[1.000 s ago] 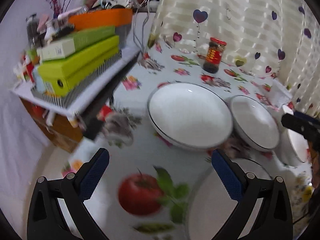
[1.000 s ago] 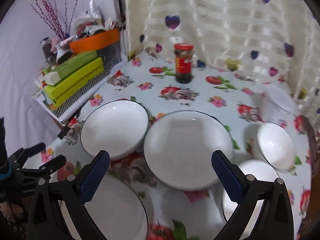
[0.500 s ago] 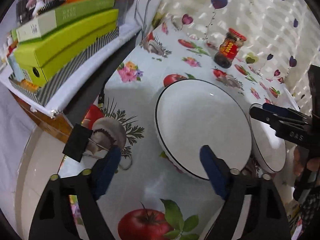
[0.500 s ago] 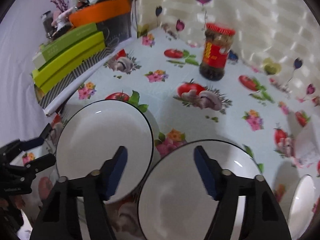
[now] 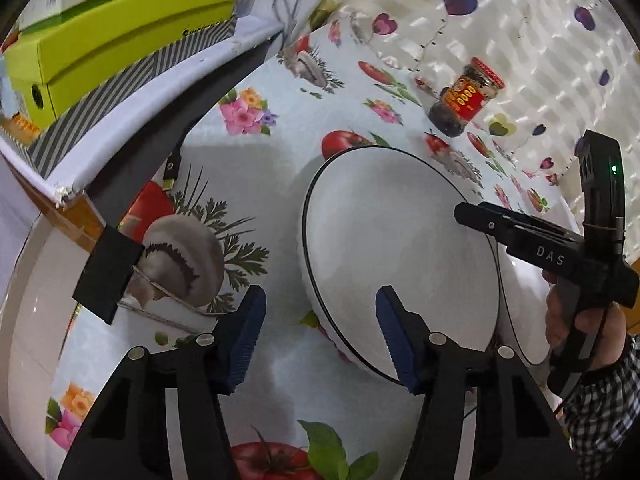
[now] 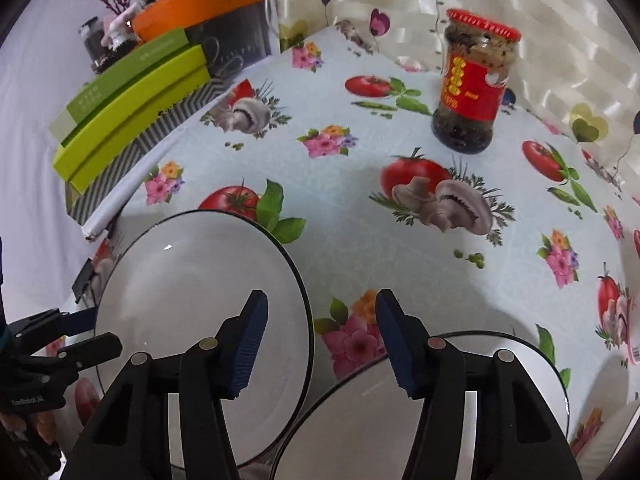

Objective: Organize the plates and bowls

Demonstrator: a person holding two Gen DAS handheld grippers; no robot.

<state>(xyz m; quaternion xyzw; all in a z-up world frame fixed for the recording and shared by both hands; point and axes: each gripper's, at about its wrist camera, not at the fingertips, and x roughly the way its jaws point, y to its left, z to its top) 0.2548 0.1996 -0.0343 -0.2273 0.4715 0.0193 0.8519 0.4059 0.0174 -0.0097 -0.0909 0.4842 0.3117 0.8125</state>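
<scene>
Both grippers open: left gripper (image 5: 320, 336) straddles near rim of plate (image 5: 400, 256); right gripper (image 6: 320, 334) at its opposite rim.

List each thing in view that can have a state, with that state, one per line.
Left gripper: open, straddling the near rim of the left plate, not clamped.
Right gripper: open, over the gap between the two plates, holding nothing.
Left plate: empty, flat on the table.
Right plate: empty, flat on the table.
Jar: upright, red lid on.
Green boxes: closed, stacked.
</scene>
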